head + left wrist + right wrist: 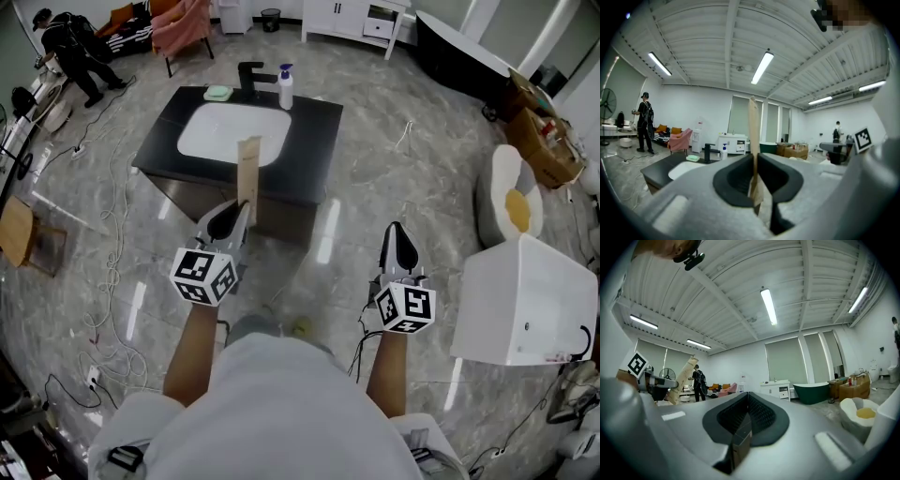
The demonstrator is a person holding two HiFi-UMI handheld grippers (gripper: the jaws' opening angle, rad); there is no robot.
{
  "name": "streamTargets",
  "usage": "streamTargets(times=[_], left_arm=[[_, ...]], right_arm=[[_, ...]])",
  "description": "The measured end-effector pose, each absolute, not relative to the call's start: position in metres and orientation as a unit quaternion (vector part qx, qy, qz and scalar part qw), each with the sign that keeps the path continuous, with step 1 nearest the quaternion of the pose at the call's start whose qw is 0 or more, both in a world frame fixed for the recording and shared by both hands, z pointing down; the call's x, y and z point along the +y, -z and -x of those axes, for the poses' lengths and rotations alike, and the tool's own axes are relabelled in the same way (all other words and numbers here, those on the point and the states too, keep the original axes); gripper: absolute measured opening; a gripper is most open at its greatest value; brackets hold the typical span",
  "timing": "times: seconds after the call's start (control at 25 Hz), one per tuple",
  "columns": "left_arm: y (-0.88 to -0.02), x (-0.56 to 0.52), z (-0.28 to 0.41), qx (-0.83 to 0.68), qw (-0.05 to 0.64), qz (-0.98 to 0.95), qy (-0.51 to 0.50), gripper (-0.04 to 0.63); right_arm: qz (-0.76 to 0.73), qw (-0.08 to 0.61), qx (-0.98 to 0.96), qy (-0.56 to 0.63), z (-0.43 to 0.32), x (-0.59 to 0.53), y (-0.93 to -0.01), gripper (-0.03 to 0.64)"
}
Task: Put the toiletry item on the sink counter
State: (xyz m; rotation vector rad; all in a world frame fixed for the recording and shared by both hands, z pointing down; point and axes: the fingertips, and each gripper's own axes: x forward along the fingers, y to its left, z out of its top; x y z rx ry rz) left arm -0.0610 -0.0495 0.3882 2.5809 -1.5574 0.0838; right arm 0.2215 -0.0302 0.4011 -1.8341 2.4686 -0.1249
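Observation:
A tall beige tube (pixel 248 171) stands upright in my left gripper (pixel 231 217), whose jaws are shut on its lower end. In the left gripper view the tube (pixel 753 133) shows edge-on between the closed jaws. Ahead lies the black sink counter (pixel 314 127) with a white basin (pixel 234 133), a black faucet (pixel 251 77), a white pump bottle (pixel 285 87) and a green soap dish (pixel 217 93). The tube hangs over the floor near the counter's front edge. My right gripper (pixel 398 242) is shut and holds nothing; its own view shows the jaws (pixel 747 401) closed and the tube (pixel 683 377) at left.
A white boxy fixture (pixel 530 300) and a white seat with a yellow cushion (pixel 511 202) stand at the right. Cables (pixel 112 281) trail over the marble floor at left. A person (pixel 75 47) stands far left; a dark bathtub (pixel 469 52) and cardboard boxes (pixel 539 131) are behind.

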Motion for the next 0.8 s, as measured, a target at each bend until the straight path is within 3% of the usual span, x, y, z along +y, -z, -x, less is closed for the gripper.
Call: streamTargets(times=[0.8], left_arm=[[-0.423, -0.253, 0.045, -0.473, 0.092, -0.875, -0.045, 0.031]], right_arm=[[0.620, 0.020, 0.782, 0.055, -0.224, -0.217, -0.428, 0.003]])
